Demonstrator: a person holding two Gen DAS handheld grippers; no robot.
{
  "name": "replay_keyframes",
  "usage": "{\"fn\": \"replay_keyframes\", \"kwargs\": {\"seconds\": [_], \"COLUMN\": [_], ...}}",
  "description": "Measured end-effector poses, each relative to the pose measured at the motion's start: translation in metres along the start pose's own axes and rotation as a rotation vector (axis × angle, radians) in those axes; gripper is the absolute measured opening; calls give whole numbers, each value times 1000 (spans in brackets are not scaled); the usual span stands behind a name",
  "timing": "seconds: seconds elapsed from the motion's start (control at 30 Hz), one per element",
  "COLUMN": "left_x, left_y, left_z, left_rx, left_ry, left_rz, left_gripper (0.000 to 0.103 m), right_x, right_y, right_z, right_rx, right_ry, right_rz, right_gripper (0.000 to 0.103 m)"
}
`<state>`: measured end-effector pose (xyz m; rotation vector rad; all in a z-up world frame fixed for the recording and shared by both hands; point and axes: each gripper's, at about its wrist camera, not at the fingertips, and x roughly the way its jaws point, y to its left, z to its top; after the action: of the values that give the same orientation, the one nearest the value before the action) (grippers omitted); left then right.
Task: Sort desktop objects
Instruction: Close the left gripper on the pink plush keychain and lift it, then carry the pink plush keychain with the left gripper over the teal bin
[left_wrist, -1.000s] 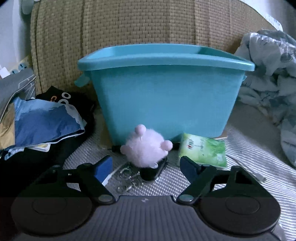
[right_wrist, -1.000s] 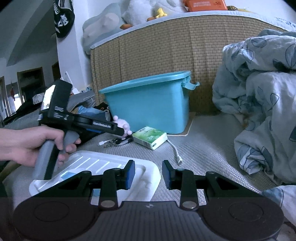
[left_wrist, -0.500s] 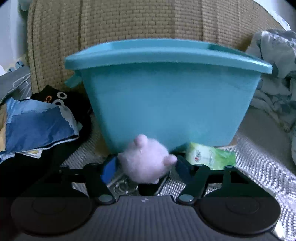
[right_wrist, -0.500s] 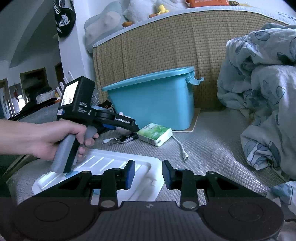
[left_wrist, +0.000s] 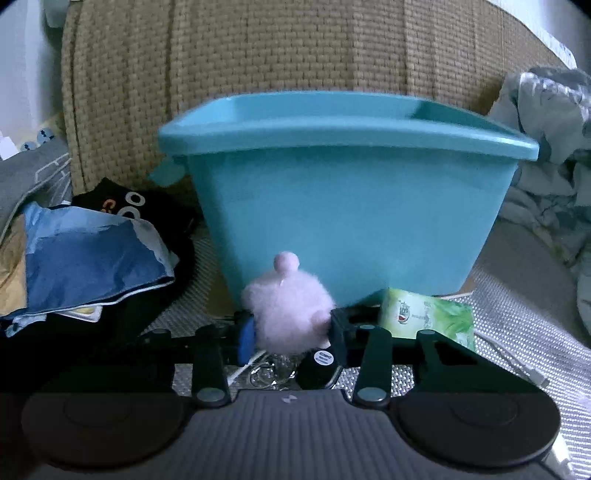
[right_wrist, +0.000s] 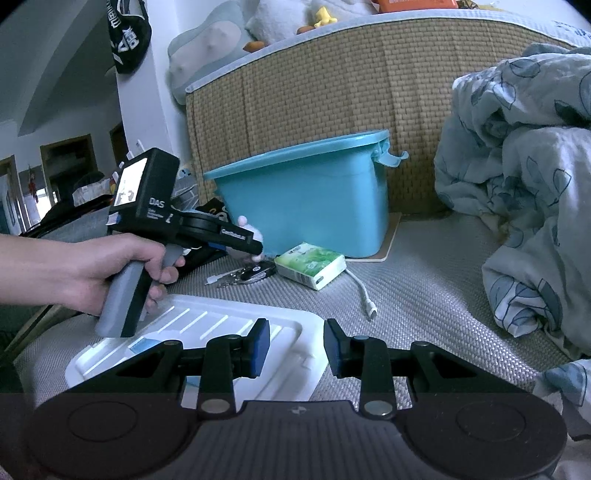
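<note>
My left gripper (left_wrist: 291, 332) is shut on a pink fluffy pompom (left_wrist: 288, 317) of a keychain. The car key and key rings (left_wrist: 295, 369) hang just below it, over the grey mat. The teal plastic bin (left_wrist: 347, 206) stands right behind. A green tissue pack (left_wrist: 428, 317) lies to the right of the pompom. In the right wrist view the left gripper (right_wrist: 255, 247) holds the pompom in front of the bin (right_wrist: 306, 206), with the key (right_wrist: 255, 273) and tissue pack (right_wrist: 312, 264) below. My right gripper (right_wrist: 295, 347) is open and empty above the white lid (right_wrist: 207, 332).
A white cable (right_wrist: 365, 295) lies on the grey mat right of the tissue pack. A crumpled blue-grey quilt (right_wrist: 524, 206) fills the right side. Blue and black clothes (left_wrist: 85, 258) lie left of the bin. A woven headboard (left_wrist: 295, 55) rises behind it.
My left gripper moved forward around the pink pompom and closed on it. It now holds the pompom raised a little. My right gripper stayed open over the white lid.
</note>
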<state>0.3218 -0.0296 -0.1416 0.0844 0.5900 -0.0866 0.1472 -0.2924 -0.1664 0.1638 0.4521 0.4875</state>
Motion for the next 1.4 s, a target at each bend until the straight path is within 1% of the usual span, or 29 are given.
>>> {"fn": "replay_keyframes", "kwargs": {"seconds": [0.17, 0.3, 0.43, 0.57, 0.73, 0.9, 1.13, 1.33, 1.4], "left_x": [-22, -44, -66, -78, -91, -107, -121, -117, -112], "left_y": [8, 10, 11, 12, 15, 16, 20, 21, 20], "left_z": [0, 1, 8, 17, 28, 46, 81, 116, 127], "left_rx": [-30, -15, -9, 5, -5, 15, -30, -48, -40], "left_ry": [-17, -36, -66, -84, -116, -174, -255, -287, -291], "left_rz": [-25, -51, -70, -80, -95, -103, -105, -109, -103], "left_gripper": [45, 44, 43, 42, 39, 39, 39, 39, 39], "right_x": [-2, -2, -2, -2, -3, -3, -2, 0, 0], "right_y": [0, 0, 0, 0, 1, 0, 0, -1, -2], "right_z": [0, 0, 1, 1, 1, 1, 1, 1, 1], "right_rx": [-2, -4, -7, -10, -13, -16, -18, -10, -9], "right_ry": [-2, -2, -3, -4, -5, -6, -5, 3, 3], "right_rz": [-2, -3, -4, -5, -6, -7, -6, -8, -7], "right_gripper": [36, 36, 36, 36, 36, 36, 36, 36, 36]}}
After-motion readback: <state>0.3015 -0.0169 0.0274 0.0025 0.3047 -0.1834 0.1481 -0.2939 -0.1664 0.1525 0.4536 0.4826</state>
